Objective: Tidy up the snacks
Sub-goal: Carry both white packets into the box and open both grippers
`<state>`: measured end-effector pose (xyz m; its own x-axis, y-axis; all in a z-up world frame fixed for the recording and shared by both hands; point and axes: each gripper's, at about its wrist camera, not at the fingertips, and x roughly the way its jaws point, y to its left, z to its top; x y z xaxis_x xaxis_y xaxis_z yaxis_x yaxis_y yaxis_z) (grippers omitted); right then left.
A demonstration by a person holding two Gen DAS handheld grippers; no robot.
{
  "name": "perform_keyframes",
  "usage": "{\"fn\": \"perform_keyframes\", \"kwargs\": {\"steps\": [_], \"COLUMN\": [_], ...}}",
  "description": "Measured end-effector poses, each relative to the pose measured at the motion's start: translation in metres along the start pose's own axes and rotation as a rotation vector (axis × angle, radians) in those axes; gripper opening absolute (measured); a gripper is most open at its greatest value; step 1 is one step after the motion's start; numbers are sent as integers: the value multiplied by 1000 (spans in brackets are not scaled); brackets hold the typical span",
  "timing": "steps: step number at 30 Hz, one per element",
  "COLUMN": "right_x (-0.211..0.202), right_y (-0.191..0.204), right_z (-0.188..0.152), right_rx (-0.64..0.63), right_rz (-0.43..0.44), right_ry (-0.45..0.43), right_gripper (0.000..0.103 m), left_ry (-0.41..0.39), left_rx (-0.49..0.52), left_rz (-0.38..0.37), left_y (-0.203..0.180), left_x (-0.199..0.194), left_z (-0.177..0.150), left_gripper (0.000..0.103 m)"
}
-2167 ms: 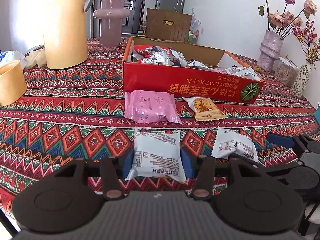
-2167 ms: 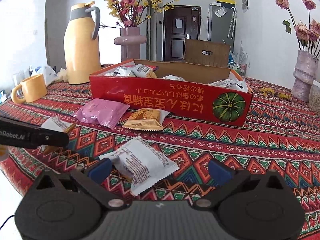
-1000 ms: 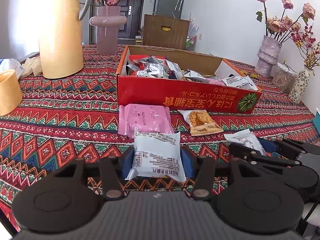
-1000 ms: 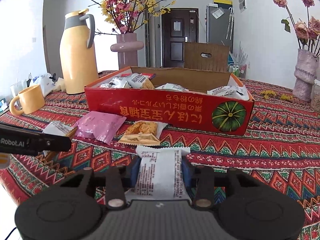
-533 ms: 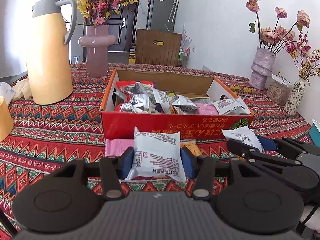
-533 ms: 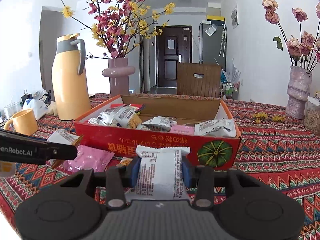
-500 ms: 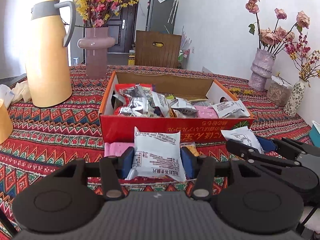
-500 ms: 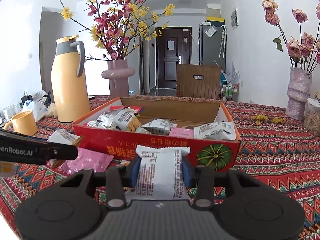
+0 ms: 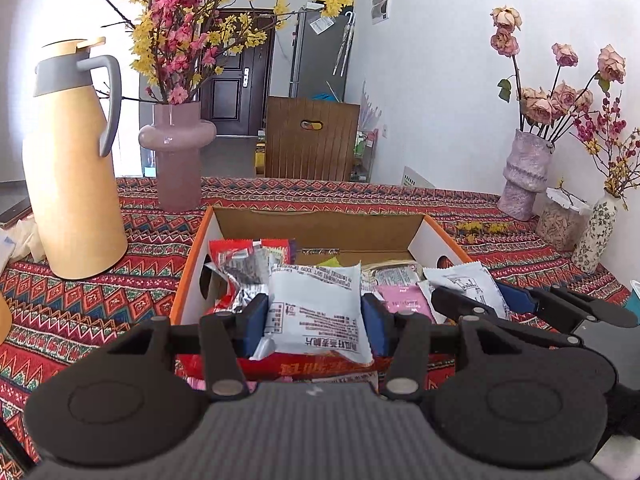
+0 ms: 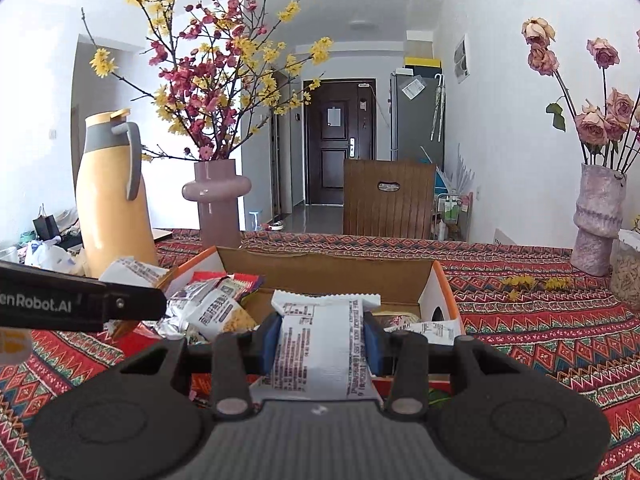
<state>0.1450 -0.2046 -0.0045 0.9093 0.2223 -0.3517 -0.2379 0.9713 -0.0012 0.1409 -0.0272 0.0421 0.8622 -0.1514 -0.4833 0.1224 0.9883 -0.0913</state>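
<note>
The open cardboard box, orange-rimmed with a red printed outer face, sits on the patterned tablecloth and holds a loose heap of snack packets: red and silver foil wrappers at its left end, a pink packet and white printed ones toward the right, with bare brown cardboard showing along the far wall. The left gripper is clamped by its blue pads on a white snack packet held over the box's near wall; the black print on it is too small to read. The right gripper is likewise clamped on a second white packet, held over the box's near edge, its fine print also illegible. On the left gripper's black arm, seen from the right wrist camera, white lettering reads "enRobot.AI". The red box front carries yellow characters, mostly hidden. A yellow thermos jug and a pink vase of blossom branches stand behind the box.
</note>
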Motion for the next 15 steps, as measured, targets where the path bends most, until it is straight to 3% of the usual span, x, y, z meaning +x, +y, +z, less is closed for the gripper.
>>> {"fn": "perform_keyframes", "kwargs": {"steps": [15], "right_x": [59], "right_y": [-14], "right_z": [22], "right_rx": [16], "right_rz": [-22], "right_ry": [-5], "right_gripper": [42], "left_ry": [-8], "left_rx": [-2], "left_rz": [33], "left_y": [-4], "left_x": [59], "left_z": [34], "left_gripper": [51]}}
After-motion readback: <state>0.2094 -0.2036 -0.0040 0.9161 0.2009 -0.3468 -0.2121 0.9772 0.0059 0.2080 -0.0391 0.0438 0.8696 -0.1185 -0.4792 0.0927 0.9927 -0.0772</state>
